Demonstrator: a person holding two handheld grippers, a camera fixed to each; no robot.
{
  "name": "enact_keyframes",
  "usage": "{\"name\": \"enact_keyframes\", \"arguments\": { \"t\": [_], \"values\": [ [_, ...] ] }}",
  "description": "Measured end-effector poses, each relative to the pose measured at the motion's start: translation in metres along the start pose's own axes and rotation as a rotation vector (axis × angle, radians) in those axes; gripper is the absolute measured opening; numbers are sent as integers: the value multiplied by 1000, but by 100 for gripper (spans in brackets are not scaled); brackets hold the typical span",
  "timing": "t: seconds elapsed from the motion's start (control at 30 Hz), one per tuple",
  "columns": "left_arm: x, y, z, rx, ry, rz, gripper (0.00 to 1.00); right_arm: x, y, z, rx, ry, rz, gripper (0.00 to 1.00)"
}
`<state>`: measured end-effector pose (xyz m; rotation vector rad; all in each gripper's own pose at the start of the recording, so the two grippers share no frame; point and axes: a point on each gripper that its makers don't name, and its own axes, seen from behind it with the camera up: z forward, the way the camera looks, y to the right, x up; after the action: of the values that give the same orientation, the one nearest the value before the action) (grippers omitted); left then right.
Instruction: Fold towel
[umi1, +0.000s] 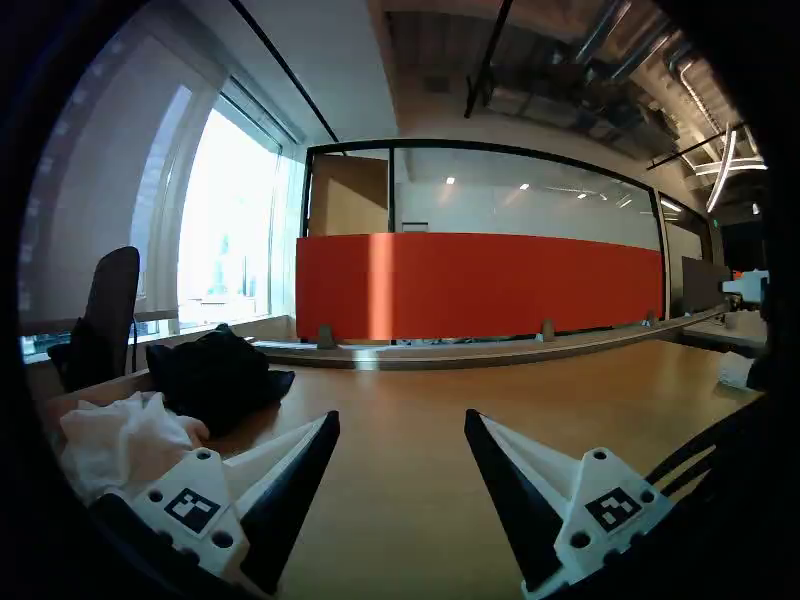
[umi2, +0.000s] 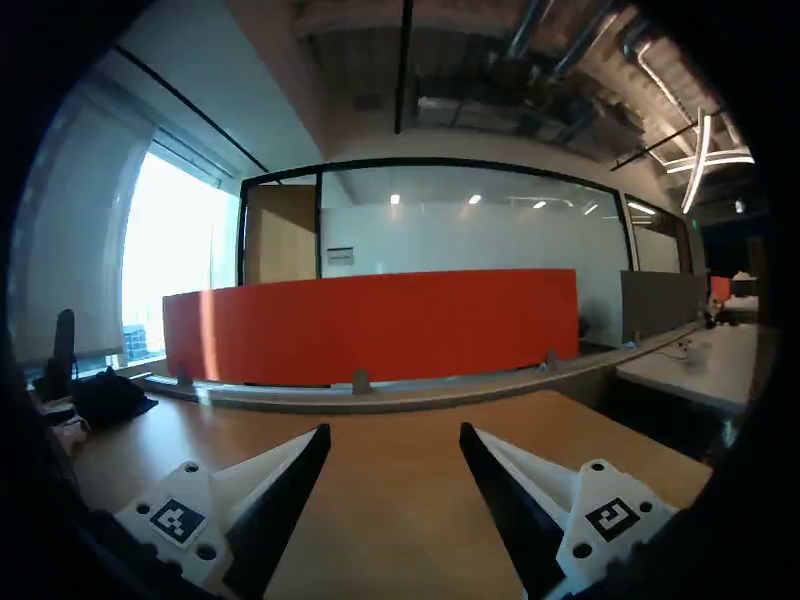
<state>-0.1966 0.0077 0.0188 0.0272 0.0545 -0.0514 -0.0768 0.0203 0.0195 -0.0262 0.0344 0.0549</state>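
Room: office with a bright window (umi1: 225, 230) and an orange partition (umi1: 480, 285) behind a wooden desk (umi1: 420, 450).
Left gripper (umi1: 400, 418): fingers spread wide, nothing between them, over bare desk.
Right gripper (umi2: 394, 430): spread just as wide, holding nothing.
White towel (umi1: 120, 440): crumpled at the desk's left edge, near the left gripper's left finger, against a black cloth heap (umi1: 215, 375).

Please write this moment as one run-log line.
left gripper: open, empty | right gripper: open, empty | white cloth: crumpled on table, untouched
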Motion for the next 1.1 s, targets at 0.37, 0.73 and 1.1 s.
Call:
{"name": "enact_keyframes", "arguments": {
  "t": [0.37,0.73,1.1],
  "values": [
    [0,0,0,0,0,0,93,-35,16,-6,3,19,5,100],
    [-1,0,0,0,0,0,92,-61,19,-4,4,-11,5,99],
    [-1,0,0,0,0,0,92,-75,13,-2,6,-24,-13,99]
  ]
}}
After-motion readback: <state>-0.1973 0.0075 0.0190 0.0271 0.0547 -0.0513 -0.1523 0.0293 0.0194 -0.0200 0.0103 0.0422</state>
